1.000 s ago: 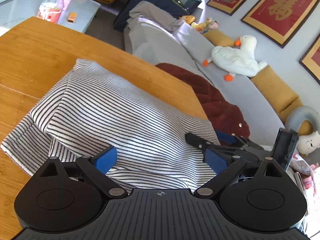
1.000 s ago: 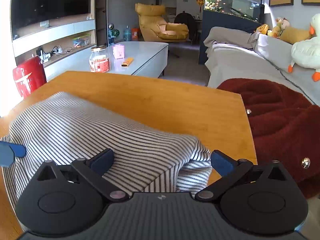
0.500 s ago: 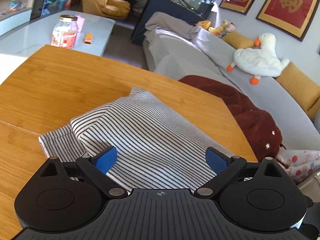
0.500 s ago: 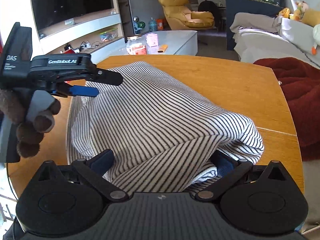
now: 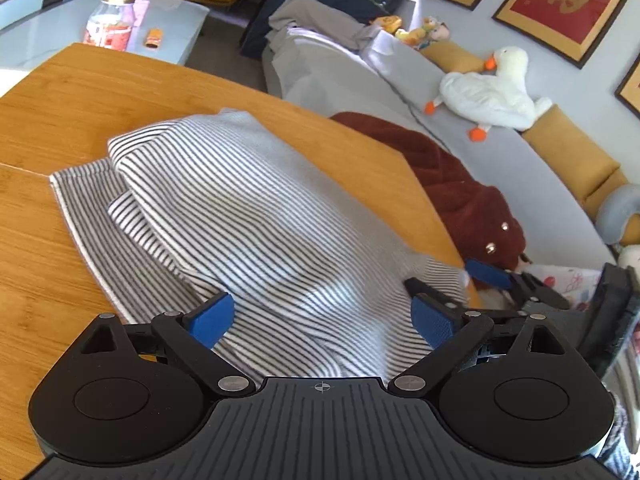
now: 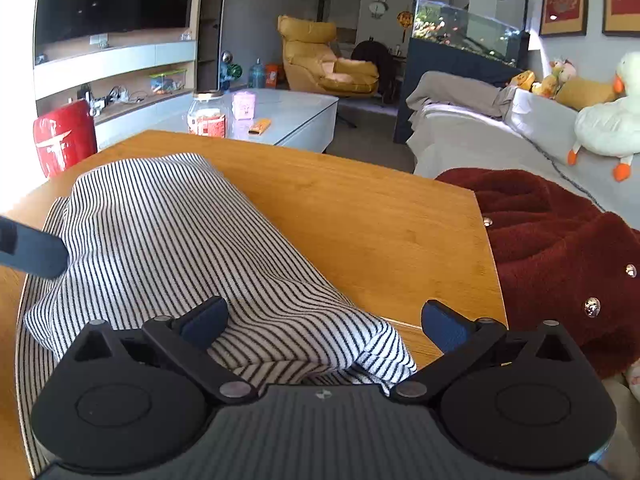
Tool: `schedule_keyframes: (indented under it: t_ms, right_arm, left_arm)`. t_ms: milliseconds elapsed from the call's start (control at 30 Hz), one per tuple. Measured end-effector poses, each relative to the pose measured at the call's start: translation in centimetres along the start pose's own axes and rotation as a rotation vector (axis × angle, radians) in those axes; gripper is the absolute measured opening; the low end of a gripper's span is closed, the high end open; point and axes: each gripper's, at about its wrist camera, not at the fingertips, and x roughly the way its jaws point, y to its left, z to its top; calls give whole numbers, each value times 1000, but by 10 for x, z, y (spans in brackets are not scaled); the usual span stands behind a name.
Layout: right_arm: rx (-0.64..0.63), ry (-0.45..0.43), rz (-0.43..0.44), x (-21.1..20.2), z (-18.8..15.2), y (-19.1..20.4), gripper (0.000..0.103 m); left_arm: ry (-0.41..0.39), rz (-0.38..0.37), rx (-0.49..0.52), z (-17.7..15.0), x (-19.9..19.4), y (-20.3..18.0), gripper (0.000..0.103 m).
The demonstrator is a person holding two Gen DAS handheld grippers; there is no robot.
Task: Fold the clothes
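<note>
A black-and-white striped garment (image 5: pixel 248 216) lies bunched and partly folded on the wooden table (image 5: pixel 100 92). My left gripper (image 5: pixel 322 318) is open, its blue pads on either side of the garment's near edge. In the right wrist view the same garment (image 6: pixel 168 240) lies at the left of the table (image 6: pixel 380 224). My right gripper (image 6: pixel 324 322) is open over the garment's near corner. The right gripper's blue fingers (image 5: pixel 486 274) show at the right edge of the left wrist view. A finger (image 6: pixel 32 250) of the left gripper shows at the left edge of the right wrist view.
A dark red fleece (image 6: pixel 560 248) lies on the grey sofa (image 5: pixel 500 152) just past the table's right edge. A white goose plush (image 5: pixel 488 92) sits on the sofa. A glass jar (image 6: pixel 206 118) and small items stand on a low white table behind.
Both grippers have shifted around the garment. The right gripper has come back beside the left one at the garment's near edge. The cloth has been drawn into a narrower fold.
</note>
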Motion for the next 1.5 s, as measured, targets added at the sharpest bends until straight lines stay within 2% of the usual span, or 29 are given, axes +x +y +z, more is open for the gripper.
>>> schedule_keyframes:
  t_ms: [100, 167, 267, 367, 500, 600, 667, 733, 767, 867, 900, 1067, 1300, 1433, 1500]
  right_arm:
    - [56, 28, 39, -8, -5, -4, 103]
    - [86, 46, 82, -16, -11, -4, 103]
    - [54, 44, 139, -32, -21, 10, 103]
    - [5, 33, 196, -50, -25, 23, 103]
    - [39, -38, 252, -71, -9, 13, 103]
    - [91, -78, 232, -70, 4, -3, 103]
    - [98, -45, 175, -55, 2, -6, 103]
    - [89, 44, 156, -37, -8, -1, 103]
    - [98, 80, 160, -29, -18, 3, 103]
    - [254, 70, 204, -32, -33, 1, 103]
    - [268, 71, 220, -33, -35, 1, 103]
    - [277, 75, 231, -42, -41, 13, 103]
    - [244, 97, 305, -53, -45, 35, 103]
    - [248, 113, 359, -57, -39, 25, 103]
    - [233, 48, 333, -67, -34, 19, 103]
  left_arm:
    - [-7, -1, -1, 6, 2, 7, 98]
    - [-17, 37, 34, 10, 5, 8, 97]
    - [-31, 123, 83, 15, 11, 9, 97]
    - [-41, 155, 101, 18, 12, 13, 97]
    - [-36, 168, 106, 20, 9, 13, 97]
    - [-42, 173, 103, 19, 9, 14, 97]
    - [-43, 175, 102, 18, 8, 14, 97]
    - [-42, 178, 103, 17, 7, 16, 97]
    - [-40, 181, 105, 16, 6, 17, 97]
    - [-40, 176, 107, 15, 6, 20, 97]
    - [-40, 174, 105, 15, 6, 21, 97]
    - [-46, 177, 108, 16, 7, 23, 98]
    - [-53, 185, 95, 21, 8, 29, 98]
    - [-59, 198, 114, 18, 0, 26, 98]
    - [-63, 208, 128, 16, -5, 22, 98]
